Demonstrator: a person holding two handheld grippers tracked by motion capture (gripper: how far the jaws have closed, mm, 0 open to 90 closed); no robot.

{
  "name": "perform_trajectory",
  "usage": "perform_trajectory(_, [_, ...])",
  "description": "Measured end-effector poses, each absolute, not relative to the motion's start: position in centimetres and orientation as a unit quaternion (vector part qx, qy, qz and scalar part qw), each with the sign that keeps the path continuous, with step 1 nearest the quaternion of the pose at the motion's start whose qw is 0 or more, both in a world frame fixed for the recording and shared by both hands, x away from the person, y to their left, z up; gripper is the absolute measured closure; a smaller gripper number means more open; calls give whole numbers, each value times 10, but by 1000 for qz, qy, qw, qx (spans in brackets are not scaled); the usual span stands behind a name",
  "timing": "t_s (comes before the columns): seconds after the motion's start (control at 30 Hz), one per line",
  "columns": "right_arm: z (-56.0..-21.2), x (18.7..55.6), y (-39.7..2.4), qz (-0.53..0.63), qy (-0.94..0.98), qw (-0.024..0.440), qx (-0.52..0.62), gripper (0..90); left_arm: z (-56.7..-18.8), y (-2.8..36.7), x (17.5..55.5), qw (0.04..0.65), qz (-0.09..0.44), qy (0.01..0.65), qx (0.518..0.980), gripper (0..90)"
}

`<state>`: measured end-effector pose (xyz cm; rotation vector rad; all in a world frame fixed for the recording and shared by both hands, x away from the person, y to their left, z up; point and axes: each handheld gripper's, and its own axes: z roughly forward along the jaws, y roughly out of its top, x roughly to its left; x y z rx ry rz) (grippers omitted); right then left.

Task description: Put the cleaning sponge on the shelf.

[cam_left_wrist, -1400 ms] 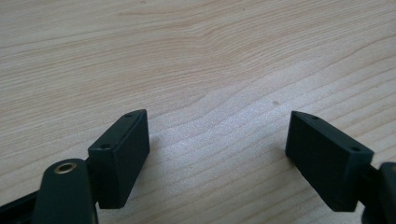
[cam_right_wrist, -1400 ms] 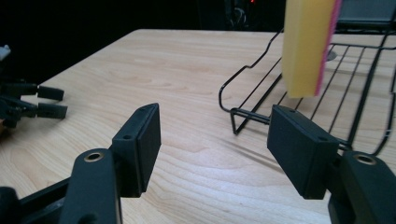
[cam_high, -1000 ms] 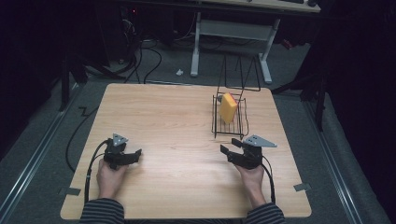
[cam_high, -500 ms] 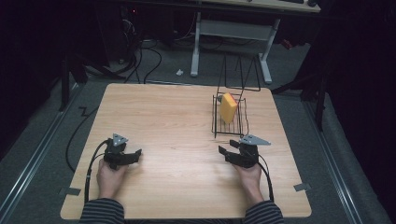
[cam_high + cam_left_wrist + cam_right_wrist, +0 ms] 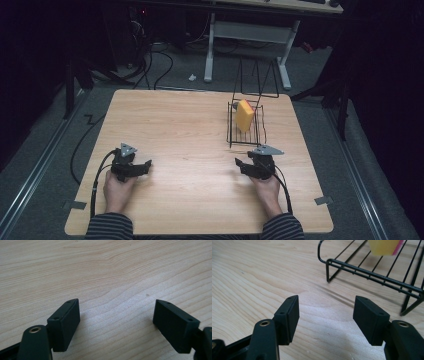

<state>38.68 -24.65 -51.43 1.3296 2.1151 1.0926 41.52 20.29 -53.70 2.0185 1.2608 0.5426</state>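
My left hand-held gripper (image 5: 145,165) rests low on the desk (image 5: 180,130), jaws spread wide over bare wood, nothing between them. My right hand-held gripper (image 5: 242,164) also has its jaws apart and empty, pointed toward the black wire rack (image 5: 246,131) just beyond it. In that rack I see a yellow sponge (image 5: 244,115) standing on edge, with a pink side.

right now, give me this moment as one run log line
left gripper: open, empty, low over table | right gripper: open, empty, near rack | yellow sponge: upright in rack
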Motion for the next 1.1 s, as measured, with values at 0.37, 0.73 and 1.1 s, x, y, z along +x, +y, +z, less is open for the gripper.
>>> perform_trajectory(0.37, [-525,390,-244,358,772,220,477,378,-537,203,415,343,209,485,777,222])
perform_trajectory(0.73, [-531,394,-243,333,780,215,485,358,-537,203,415,343,209,485,777,222])
perform_trajectory(1.1, [-531,394,-242,327,780,217,487,325,-537,203,415,343,209,485,777,222])
